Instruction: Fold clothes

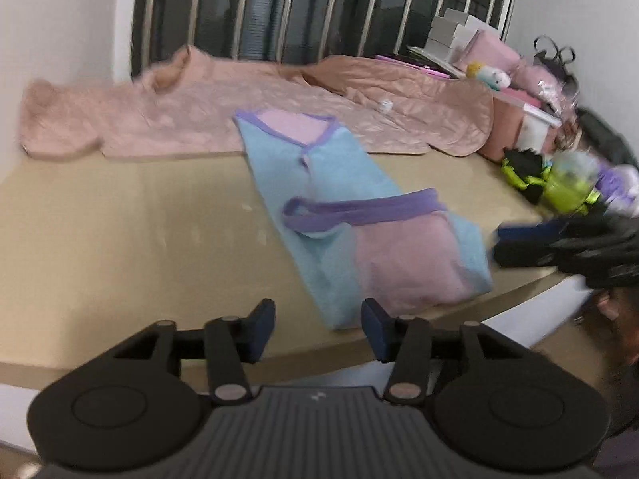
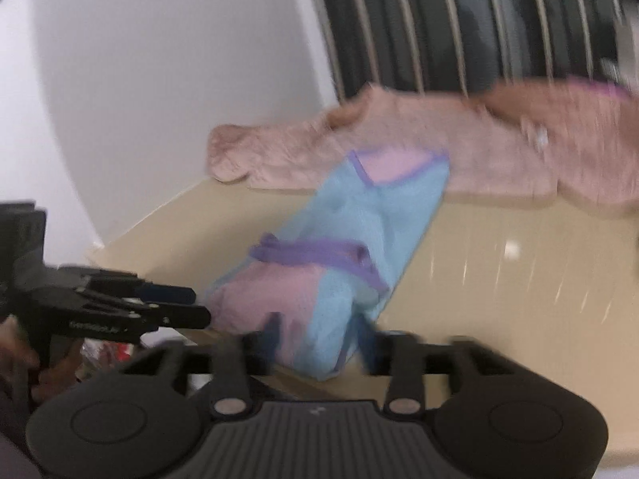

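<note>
Fingers [image 1: 265,325] of left gripper [image 1: 318,329] spread, empty, near garment [image 1: 351,215] on desk [image 1: 120,239]; right gripper [image 2: 315,353] fingers apart, blurred, at garment's hem.

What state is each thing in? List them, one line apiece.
Blue garment: lying folded lengthwise on the table, purple-trimmed end doubled back.
Pink quilted garment: spread flat behind it, unfolded.
Left claw: open, holding nothing.
Right claw: open, astride the blue garment's near end.
</note>
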Demonstrator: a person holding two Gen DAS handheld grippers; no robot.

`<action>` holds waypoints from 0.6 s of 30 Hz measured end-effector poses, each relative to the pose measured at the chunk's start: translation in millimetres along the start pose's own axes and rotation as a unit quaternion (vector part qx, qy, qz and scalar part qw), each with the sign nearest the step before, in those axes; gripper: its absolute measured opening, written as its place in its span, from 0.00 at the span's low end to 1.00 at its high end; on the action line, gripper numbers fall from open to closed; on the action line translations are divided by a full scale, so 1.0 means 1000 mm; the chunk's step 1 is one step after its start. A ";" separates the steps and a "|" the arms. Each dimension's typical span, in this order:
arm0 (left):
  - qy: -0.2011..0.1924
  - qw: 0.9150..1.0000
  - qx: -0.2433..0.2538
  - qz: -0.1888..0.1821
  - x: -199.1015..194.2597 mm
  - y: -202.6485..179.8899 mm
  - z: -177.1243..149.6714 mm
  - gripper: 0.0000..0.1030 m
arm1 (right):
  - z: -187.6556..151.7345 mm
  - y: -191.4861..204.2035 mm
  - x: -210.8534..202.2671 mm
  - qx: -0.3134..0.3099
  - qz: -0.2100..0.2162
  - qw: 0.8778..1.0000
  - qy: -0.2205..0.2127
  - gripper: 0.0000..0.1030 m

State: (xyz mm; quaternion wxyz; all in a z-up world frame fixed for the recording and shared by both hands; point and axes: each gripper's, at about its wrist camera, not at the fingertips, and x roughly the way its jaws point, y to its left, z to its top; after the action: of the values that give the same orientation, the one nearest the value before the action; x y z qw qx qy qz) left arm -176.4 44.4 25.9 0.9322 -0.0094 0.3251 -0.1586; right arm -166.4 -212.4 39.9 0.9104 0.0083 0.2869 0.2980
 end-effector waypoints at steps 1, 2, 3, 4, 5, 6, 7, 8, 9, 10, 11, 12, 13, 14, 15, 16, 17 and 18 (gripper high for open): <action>-0.011 1.000 0.007 -0.007 -0.004 -0.002 0.001 0.47 | -0.002 0.004 -0.008 -0.034 0.006 0.999 -0.024 0.50; -0.025 0.999 0.014 -0.020 -0.008 -0.004 0.001 0.47 | -0.003 0.006 -0.012 -0.065 0.015 0.997 -0.044 0.50; -0.041 0.998 0.026 -0.037 -0.012 -0.006 0.001 0.50 | -0.007 0.011 -0.013 -0.101 0.026 0.993 -0.053 0.50; -0.052 0.997 0.040 -0.047 -0.013 -0.009 0.001 0.56 | -0.011 0.015 -0.014 -0.136 0.037 0.988 -0.062 0.49; -0.056 0.996 0.055 -0.047 -0.012 -0.014 0.001 0.59 | -0.016 0.020 -0.015 -0.172 0.048 0.981 -0.071 0.49; -0.055 0.995 0.073 -0.040 -0.010 -0.019 0.001 0.61 | -0.018 0.020 -0.010 -0.188 0.051 0.979 -0.067 0.49; -0.054 0.994 0.092 -0.037 -0.008 -0.024 0.000 0.61 | -0.021 0.020 -0.005 -0.203 0.054 0.976 -0.063 0.46; -0.054 0.992 0.110 -0.036 -0.006 -0.028 -0.002 0.61 | -0.023 0.016 0.001 -0.206 0.056 0.975 -0.056 0.45; -0.055 0.990 0.124 -0.039 -0.003 -0.031 -0.004 0.61 | -0.024 0.012 0.008 -0.202 0.059 0.976 -0.048 0.43; -0.056 0.988 0.136 -0.042 -0.001 -0.034 -0.006 0.61 | -0.024 0.007 0.014 -0.197 0.060 0.978 -0.038 0.41; -0.055 0.987 0.144 -0.045 0.002 -0.036 -0.008 0.61 | -0.024 0.003 0.020 -0.191 0.061 0.979 -0.028 0.39; -0.055 0.986 0.151 -0.047 0.005 -0.038 -0.011 0.61 | -0.025 0.000 0.025 -0.189 0.060 0.980 -0.023 0.36; -0.054 0.984 0.161 -0.047 0.007 -0.039 -0.014 0.61 | -0.027 -0.004 0.031 -0.187 0.060 0.980 -0.017 0.36; -0.055 0.982 0.172 -0.046 0.009 -0.041 -0.017 0.61 | -0.028 -0.007 0.033 -0.185 0.061 0.981 -0.015 0.36; -0.058 0.980 0.187 -0.042 0.010 -0.044 -0.020 0.62 | -0.029 -0.009 0.036 -0.183 0.061 0.981 -0.014 0.36; -0.062 0.977 0.199 -0.040 0.010 -0.047 -0.022 0.64 | -0.028 -0.013 0.037 -0.172 0.068 0.983 -0.013 0.32; -0.067 0.975 0.211 -0.038 0.009 -0.049 -0.025 0.65 | -0.028 -0.016 0.037 -0.160 0.074 0.984 -0.012 0.27; -0.077 0.972 0.219 -0.034 0.008 -0.051 -0.026 0.66 | -0.027 -0.019 0.038 -0.148 0.080 0.986 -0.010 0.18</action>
State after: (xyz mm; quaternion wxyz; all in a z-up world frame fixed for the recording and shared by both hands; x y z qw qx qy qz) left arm -201.7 -4.2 6.6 0.9279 0.1720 0.2095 -0.2560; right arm -145.2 -211.6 -6.1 0.8777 -0.1001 0.2286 0.4090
